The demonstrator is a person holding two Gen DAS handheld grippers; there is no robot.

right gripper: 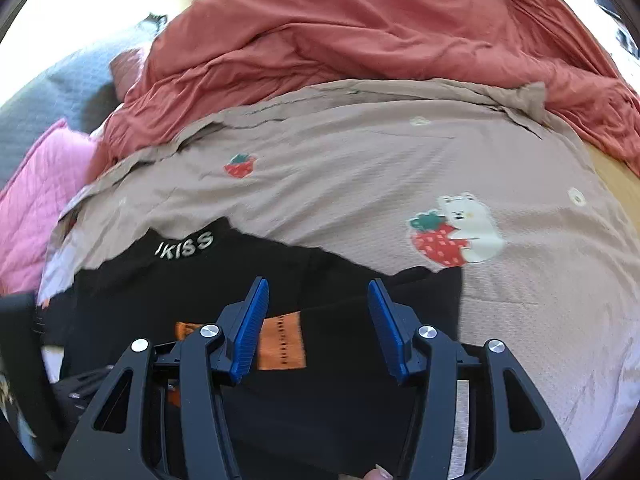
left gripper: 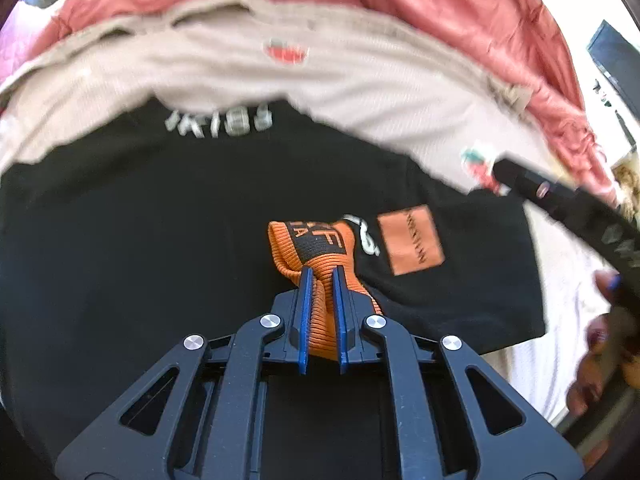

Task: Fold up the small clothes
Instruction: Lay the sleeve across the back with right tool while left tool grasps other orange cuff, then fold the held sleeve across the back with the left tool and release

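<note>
A black garment [left gripper: 168,216] with white lettering and an orange patch [left gripper: 412,240] lies spread on a beige strawberry-print sheet [left gripper: 360,80]. My left gripper [left gripper: 322,272] is shut on the garment's orange ribbed cuff [left gripper: 316,248], holding it over the black fabric. My right gripper [right gripper: 318,284] is open and empty, hovering over the black garment [right gripper: 320,400] with the orange patch [right gripper: 280,344] between its jaws. It shows as a dark bar at the right in the left wrist view [left gripper: 560,204].
A rumpled salmon-red blanket [right gripper: 380,28] lies behind the sheet. A pink quilted cloth [right gripper: 36,184] and a grey cushion [right gripper: 60,84] sit at the left. A bear-and-strawberry print [right gripper: 456,232] marks the sheet at the right.
</note>
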